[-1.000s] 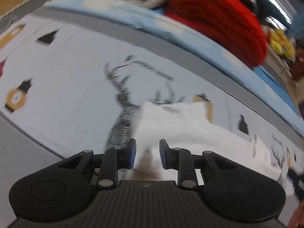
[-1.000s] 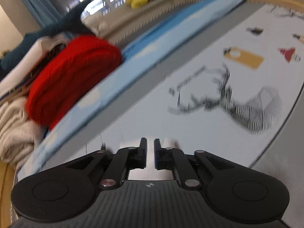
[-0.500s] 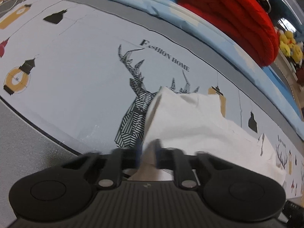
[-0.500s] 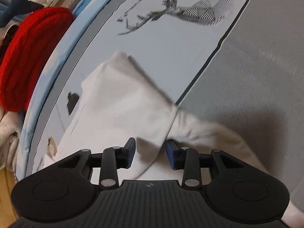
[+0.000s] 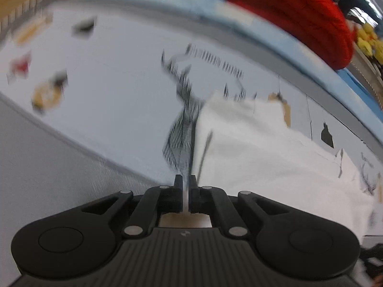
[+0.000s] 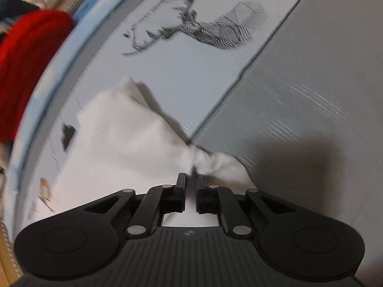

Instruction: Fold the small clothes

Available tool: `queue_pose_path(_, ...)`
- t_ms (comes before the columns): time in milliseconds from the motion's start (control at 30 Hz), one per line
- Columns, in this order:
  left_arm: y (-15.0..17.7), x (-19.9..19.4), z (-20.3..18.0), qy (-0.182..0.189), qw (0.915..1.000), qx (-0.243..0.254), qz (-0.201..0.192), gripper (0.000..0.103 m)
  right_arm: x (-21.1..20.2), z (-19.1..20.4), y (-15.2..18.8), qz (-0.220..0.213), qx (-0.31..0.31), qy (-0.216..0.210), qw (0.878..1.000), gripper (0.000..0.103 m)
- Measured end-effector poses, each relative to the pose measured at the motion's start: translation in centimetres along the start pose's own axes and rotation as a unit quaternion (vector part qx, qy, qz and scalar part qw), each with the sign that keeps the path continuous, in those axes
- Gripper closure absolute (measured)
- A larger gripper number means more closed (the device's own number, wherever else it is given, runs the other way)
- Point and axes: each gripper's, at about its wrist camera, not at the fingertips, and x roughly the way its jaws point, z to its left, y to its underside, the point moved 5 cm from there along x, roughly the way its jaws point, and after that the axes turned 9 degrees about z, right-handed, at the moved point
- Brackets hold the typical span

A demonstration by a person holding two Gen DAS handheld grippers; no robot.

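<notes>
- The white garment (image 5: 263, 157) lay on the printed bedsheet (image 5: 115, 100), partly covering the deer print (image 6: 215, 31); its near edge reached the grey border band (image 6: 311, 100).
- Left gripper (image 5: 185, 181): fingers drawn nearly together with a thin fold of white cloth standing between them. Judged to be a pinch on the garment's near left edge.
- Right gripper (image 6: 189, 179): fingers likewise almost closed, cloth bunched into a puckered knot just ahead of the tips. Judged to be a pinch on the opposite near corner.
- Reason for holds, as inferred: both grips sat on the same near edge, well apart, so the edge could be lifted and carried over as one straight line for a fold.
- Orientation: in the left view the garment's long axis ran from the grip away to the right along the sheet. In the right view a far corner (image 6: 128, 80) peaked up off the sheet, pointing towards the deer print.
- Left view was motion-blurred, so fine creases could not be read.
- A red knitted item (image 5: 299, 16) lay on the blue bedding (image 5: 275, 40) beyond the sheet, well apart from the work.
</notes>
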Motion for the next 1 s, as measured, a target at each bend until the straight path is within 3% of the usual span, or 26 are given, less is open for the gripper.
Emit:
queue_pose_path(100, 0.1, -1.3, -2.6, 0.034, 0.9973, 0.053, -0.037, 0.088, -1.8, 1.8, 0.5, -0.038, -0.047, -0.007, 0.998, 0.094)
queue_pose_path(167, 0.5, -0.1, -3.9, 0.054, 0.9955, 0.075, -0.022, 0.083, -3.3, 3.4, 0.5, -0.079, -0.087, -0.041, 0.992, 0.09)
queue_pose_path(233, 1.1, 2.3, -4.3, 0.052, 0.996, 0.071, 0.019, 0.083, -3.6, 4.7, 0.0, -0.11, -0.13, -0.053, 0.984, 0.074)
queue_pose_path(333, 2.1, 5.7, -3.8, 0.024, 0.9961, 0.059, 0.061, 0.083, -1.6, 3.8, -1.4, -0.095, -0.148, -0.026, 0.984, 0.071)
queue_pose_path(433, 1.8, 5.2, -4.6, 0.017, 0.9969, 0.062, 0.046, 0.082, 1.1, 2.7, -2.0, -0.054, -0.148, 0.005, 0.987, 0.073)
queue_pose_path(567, 1.2, 4.0, -5.2, 0.029, 0.9964, 0.08, 0.006, 0.071, 1.0, 2.8, -1.5, -0.067, -0.155, -0.002, 0.986, 0.071)
queue_pose_path(667, 2.0, 6.1, -4.2, 0.012, 0.9945, 0.098, 0.033, 0.073, 1.1, 2.8, -1.1, -0.067, -0.179, 0.002, 0.982, 0.07)
queue_pose_path(767, 2.2, 3.0, -4.8, -0.017, 0.9915, 0.129, 0.01, 0.073, -0.5, 2.7, -0.2, -0.083, -0.206, -0.003, 0.975, 0.07)
queue_pose_path(867, 3.4, -1.8, -5.4, -0.012, 0.9887, 0.144, -0.041, 0.073, -3.4, 2.5, 0.9, -0.102, -0.223, -0.019, 0.969, 0.07)
queue_pose_path(1000, 7.4, -7.5, -4.8, 0.002, 0.987, 0.147, -0.065, 0.073, -8.6, 1.2, 3.2, -0.134, -0.253, -0.029, 0.958, 0.07)
